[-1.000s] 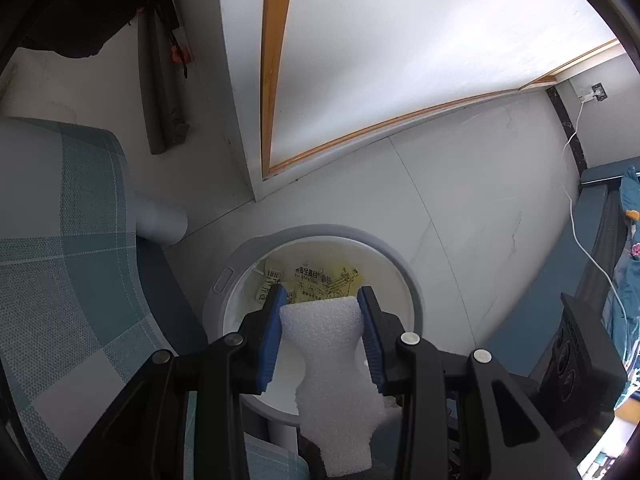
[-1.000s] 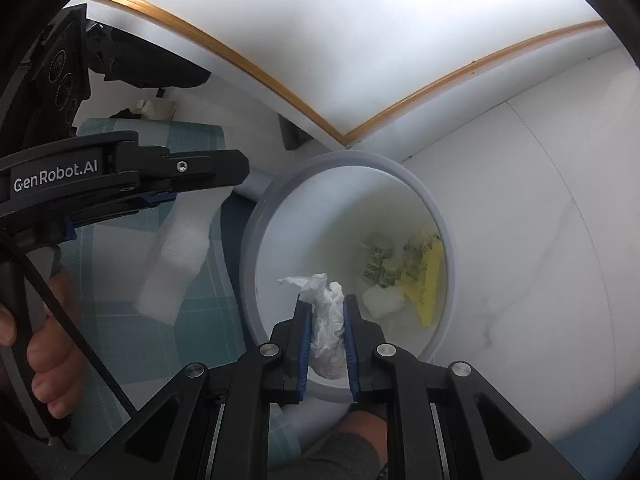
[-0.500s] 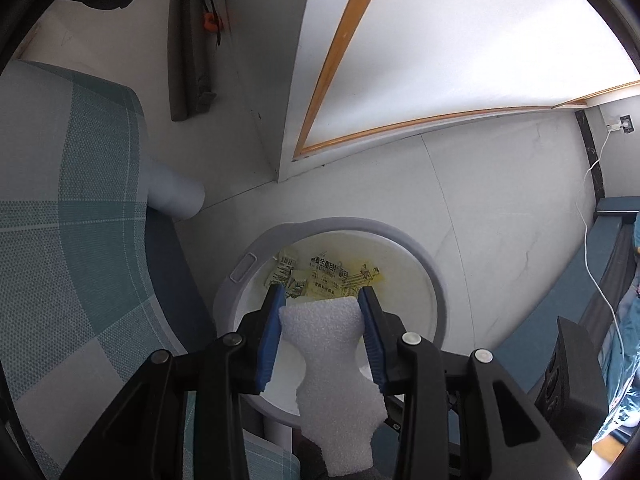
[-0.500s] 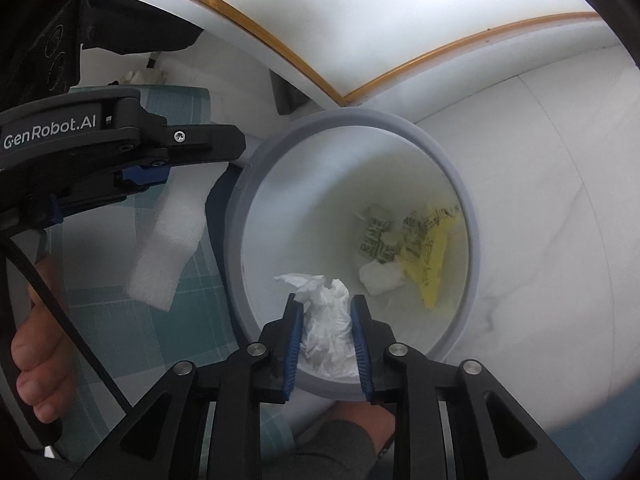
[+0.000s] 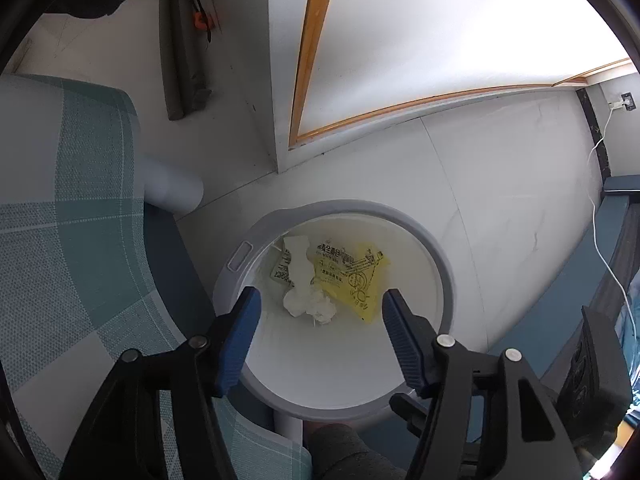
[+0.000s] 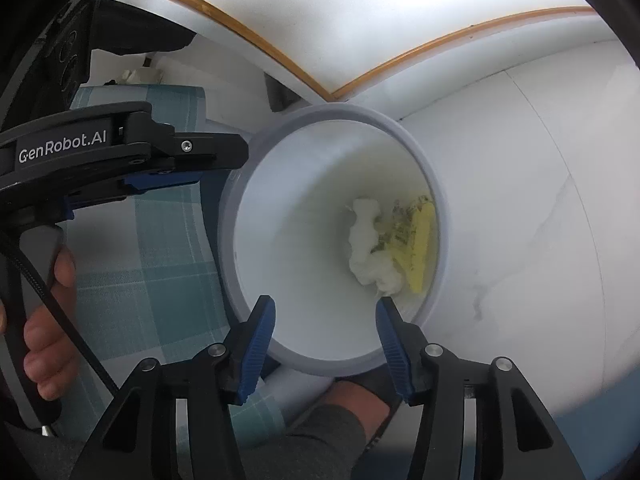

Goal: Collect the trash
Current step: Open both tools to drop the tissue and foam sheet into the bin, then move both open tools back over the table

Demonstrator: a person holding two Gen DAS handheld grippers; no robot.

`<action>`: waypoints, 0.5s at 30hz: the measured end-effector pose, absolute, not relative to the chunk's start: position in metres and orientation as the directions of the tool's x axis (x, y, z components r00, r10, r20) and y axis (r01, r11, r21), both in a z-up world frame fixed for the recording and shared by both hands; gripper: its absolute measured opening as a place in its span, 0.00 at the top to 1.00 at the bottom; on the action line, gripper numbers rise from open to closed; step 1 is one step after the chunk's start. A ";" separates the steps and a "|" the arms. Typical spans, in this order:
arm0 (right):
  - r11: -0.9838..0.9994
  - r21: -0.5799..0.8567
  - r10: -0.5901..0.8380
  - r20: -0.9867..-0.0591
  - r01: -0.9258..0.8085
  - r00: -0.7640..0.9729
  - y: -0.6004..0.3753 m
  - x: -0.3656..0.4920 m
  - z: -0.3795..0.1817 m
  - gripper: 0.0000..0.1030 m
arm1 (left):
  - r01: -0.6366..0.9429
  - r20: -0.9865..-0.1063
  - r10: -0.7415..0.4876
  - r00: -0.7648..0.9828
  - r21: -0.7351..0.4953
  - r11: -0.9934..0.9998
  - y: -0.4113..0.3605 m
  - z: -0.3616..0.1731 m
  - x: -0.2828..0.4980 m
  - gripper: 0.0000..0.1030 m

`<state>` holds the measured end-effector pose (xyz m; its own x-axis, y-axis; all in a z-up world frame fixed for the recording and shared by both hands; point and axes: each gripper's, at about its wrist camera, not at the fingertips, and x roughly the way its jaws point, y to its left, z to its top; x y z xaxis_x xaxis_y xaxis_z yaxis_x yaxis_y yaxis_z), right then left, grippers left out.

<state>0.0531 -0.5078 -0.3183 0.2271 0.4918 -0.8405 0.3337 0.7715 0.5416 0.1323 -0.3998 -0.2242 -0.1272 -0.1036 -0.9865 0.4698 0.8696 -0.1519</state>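
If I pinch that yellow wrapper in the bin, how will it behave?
The yellow wrapper looks like thin, creased film, so it would probably flop and crumple. It likely weighs very little. Its glossy surface may slip, and it lies low in the bin.

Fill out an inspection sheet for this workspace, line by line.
Surface: white floor; teal checked cloth beside the bin.
Job's things: white bin holds a foam strip, crumpled tissue and yellow wrapper.
Clutter: grey roll against the wall.
Grippers: left claw and right claw above the bin, jaws opening, nothing between them.
Cables: white cord running to a wall socket; black cable on the left handle.
Surroundings: wood-trimmed white panel.
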 end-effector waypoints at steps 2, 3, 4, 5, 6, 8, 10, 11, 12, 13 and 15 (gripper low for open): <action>0.771 0.537 0.481 -0.843 0.343 0.239 -0.513 0.048 -0.314 0.50 | 0.490 -0.989 -0.117 -0.092 -0.147 0.859 -0.401 -0.215 0.131 0.41; 0.772 0.533 0.470 -0.846 0.348 0.251 -0.517 0.045 -0.311 0.50 | 0.502 -0.990 -0.124 -0.074 -0.144 0.853 -0.402 -0.210 0.129 0.39; 0.774 0.524 0.452 -0.850 0.354 0.271 -0.521 0.041 -0.306 0.50 | 0.508 -0.989 -0.131 -0.068 -0.147 0.849 -0.402 -0.206 0.129 0.35; 0.775 0.518 0.438 -0.853 0.361 0.284 -0.524 0.039 -0.303 0.50 | 0.510 -0.988 -0.138 -0.063 -0.151 0.847 -0.401 -0.203 0.128 0.31; 0.775 0.515 0.428 -0.854 0.367 0.296 -0.527 0.037 -0.299 0.50 | 0.516 -0.988 -0.144 -0.054 -0.151 0.843 -0.401 -0.198 0.128 0.31; 0.774 0.507 0.403 -0.856 0.378 0.324 -0.534 0.033 -0.290 0.50 | 0.532 -0.990 -0.137 -0.034 -0.134 0.836 -0.401 -0.192 0.125 0.31; 0.775 0.501 0.379 -0.856 0.385 0.351 -0.538 0.032 -0.280 0.50 | 0.553 -0.993 -0.120 0.005 -0.098 0.827 -0.398 -0.185 0.120 0.30; 0.775 0.501 0.372 -0.854 0.385 0.363 -0.540 0.031 -0.275 0.49 | 0.560 -0.993 -0.116 0.019 -0.085 0.824 -0.395 -0.182 0.118 0.30; 0.776 0.500 0.363 -0.852 0.384 0.376 -0.542 0.030 -0.270 0.47 | 0.565 -0.993 -0.113 0.031 -0.076 0.822 -0.392 -0.178 0.116 0.30; 0.780 0.497 0.352 -0.851 0.381 0.390 -0.543 0.030 -0.263 0.46 | 0.565 -0.992 -0.118 0.037 -0.077 0.821 -0.390 -0.174 0.114 0.30; 0.787 0.490 0.330 -0.847 0.374 0.416 -0.545 0.027 -0.249 0.44 | 0.572 -0.990 -0.134 0.052 -0.081 0.816 -0.385 -0.165 0.109 0.30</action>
